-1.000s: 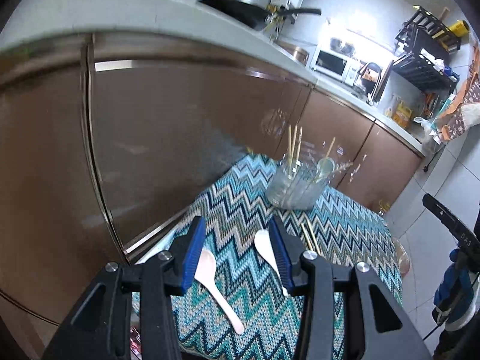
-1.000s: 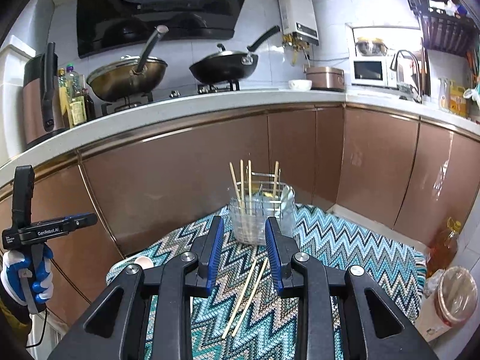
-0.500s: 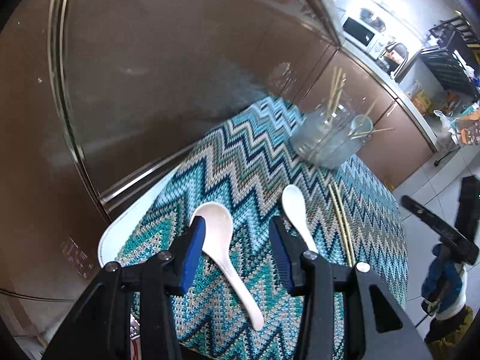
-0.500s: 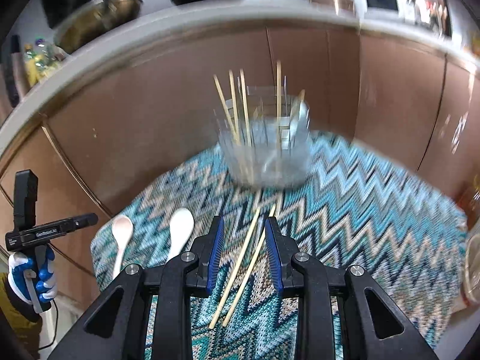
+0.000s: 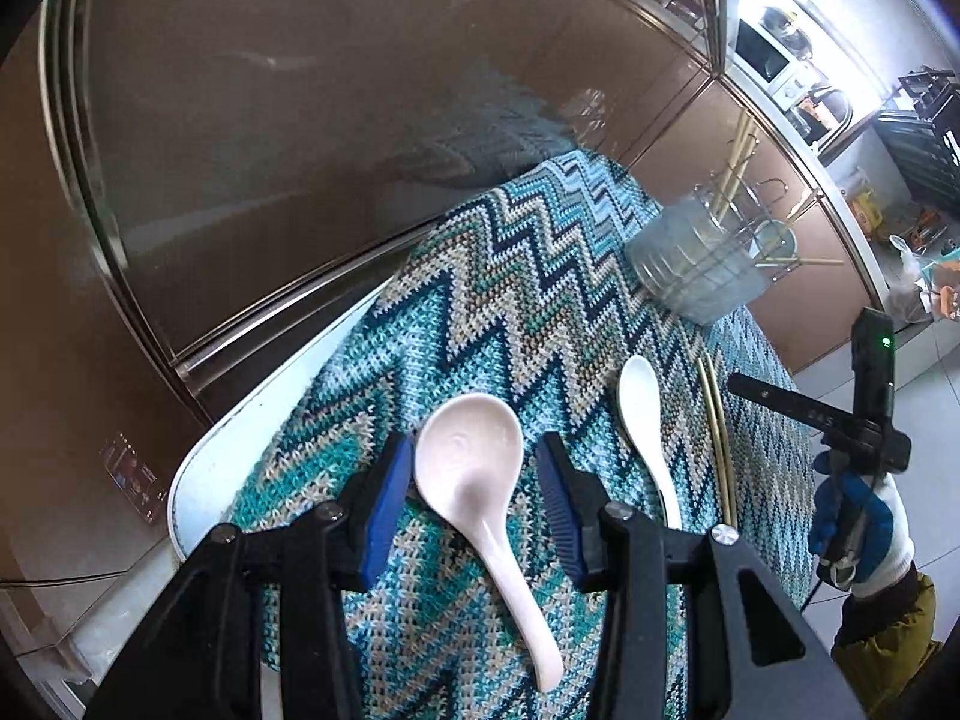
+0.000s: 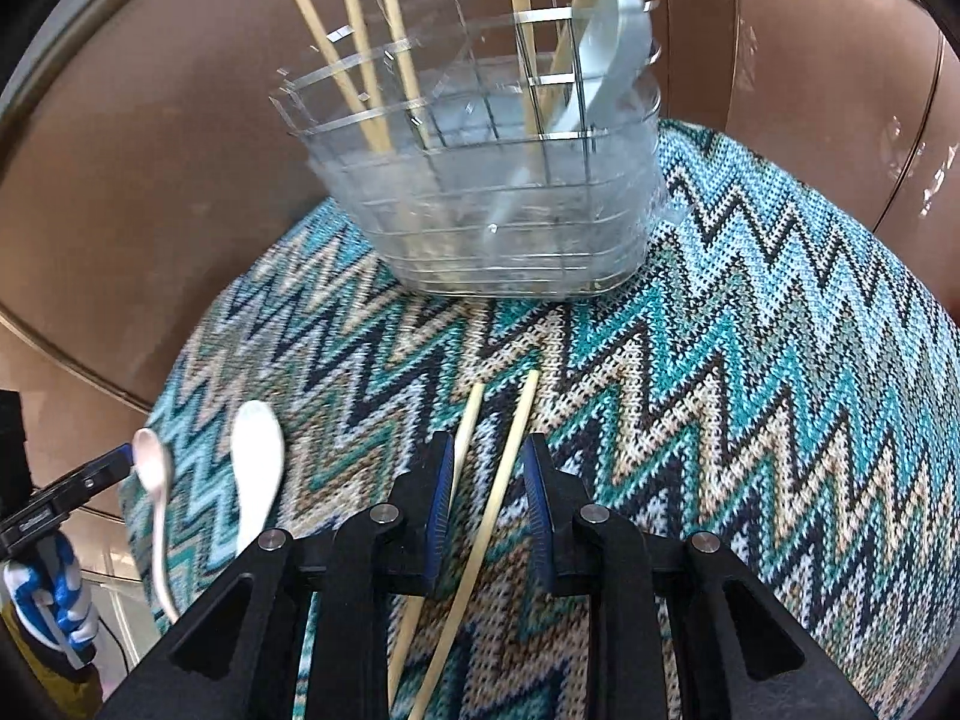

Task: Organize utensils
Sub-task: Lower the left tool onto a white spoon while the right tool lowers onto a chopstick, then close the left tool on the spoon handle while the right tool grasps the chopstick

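Straddling the bowl of the pink spoon [image 5: 474, 468], the left gripper [image 5: 474, 486] has its jaws spread wide, one blue pad on each side and neither touching; likely lined up so for a pinch across the bowl or neck. Spoon lies face up on the zigzag cloth [image 5: 516, 312], handle running back under the gripper. White spoon [image 5: 645, 420] lies just beside it, untouched.

Right gripper [image 6: 487, 495]: jaws also apart, bracketing both loose chopsticks [image 6: 501, 498], which lie side by side on the cloth and point toward the clear holder [image 6: 498, 222]. Bracketing the pair suggests one grab for both. Contact with left pad: cannot tell.

Holder stands upright at the far side and already contains chopsticks and a spoon. Four pieces remain outside.
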`<state>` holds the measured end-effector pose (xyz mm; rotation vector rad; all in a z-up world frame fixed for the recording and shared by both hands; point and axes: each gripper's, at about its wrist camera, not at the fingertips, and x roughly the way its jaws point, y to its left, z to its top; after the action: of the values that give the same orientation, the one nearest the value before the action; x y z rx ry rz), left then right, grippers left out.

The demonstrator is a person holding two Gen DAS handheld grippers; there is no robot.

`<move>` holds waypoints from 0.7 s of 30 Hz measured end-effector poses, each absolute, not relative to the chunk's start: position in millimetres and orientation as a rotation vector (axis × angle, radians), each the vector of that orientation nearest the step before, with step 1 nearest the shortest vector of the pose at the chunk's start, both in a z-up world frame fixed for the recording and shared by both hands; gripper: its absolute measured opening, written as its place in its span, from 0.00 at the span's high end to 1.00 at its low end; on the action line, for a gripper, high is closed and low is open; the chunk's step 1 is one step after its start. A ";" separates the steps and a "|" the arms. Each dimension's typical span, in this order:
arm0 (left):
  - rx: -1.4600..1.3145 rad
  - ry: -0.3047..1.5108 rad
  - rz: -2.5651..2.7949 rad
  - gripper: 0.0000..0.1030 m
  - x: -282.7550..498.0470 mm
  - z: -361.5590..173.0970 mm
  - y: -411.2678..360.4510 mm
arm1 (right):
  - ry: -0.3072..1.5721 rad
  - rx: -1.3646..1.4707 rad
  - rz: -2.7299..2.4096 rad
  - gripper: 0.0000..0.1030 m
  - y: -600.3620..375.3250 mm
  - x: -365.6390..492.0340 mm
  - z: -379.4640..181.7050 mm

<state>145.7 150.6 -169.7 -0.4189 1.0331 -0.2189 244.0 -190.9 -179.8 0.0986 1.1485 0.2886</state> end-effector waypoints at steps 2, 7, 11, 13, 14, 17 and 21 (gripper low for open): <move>-0.421 1.043 -0.218 0.60 147.9 -172.2 150.6 | 1.167 0.083 0.280 0.79 -189.2 249.2 -183.8; -0.435 1.058 -0.216 0.60 151.9 -177.1 153.4 | 1.202 0.063 0.261 0.80 -190.3 257.3 -194.5; -0.450 1.077 -0.227 0.67 155.7 -181.8 154.3 | 1.213 0.051 0.258 0.81 -187.0 264.7 -199.5; -0.451 1.088 -0.229 0.71 157.3 -183.8 153.3 | 1.217 0.043 0.257 0.82 -186.1 266.7 -201.3; -0.451 1.093 -0.229 0.71 157.9 -185.1 152.7 | 1.220 0.039 0.256 0.83 -183.2 268.4 -203.4; -0.450 1.112 -0.219 0.76 160.4 -189.3 151.8 | 1.229 0.022 0.251 0.86 -176.0 274.7 -207.6; -0.449 1.132 -0.202 0.83 163.9 -194.0 151.8 | 1.239 0.010 0.250 0.89 -175.3 280.8 -208.9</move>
<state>163.9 151.8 -194.0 -0.4486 1.1317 -0.2016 280.8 -175.3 -208.9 0.0100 1.2387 0.2500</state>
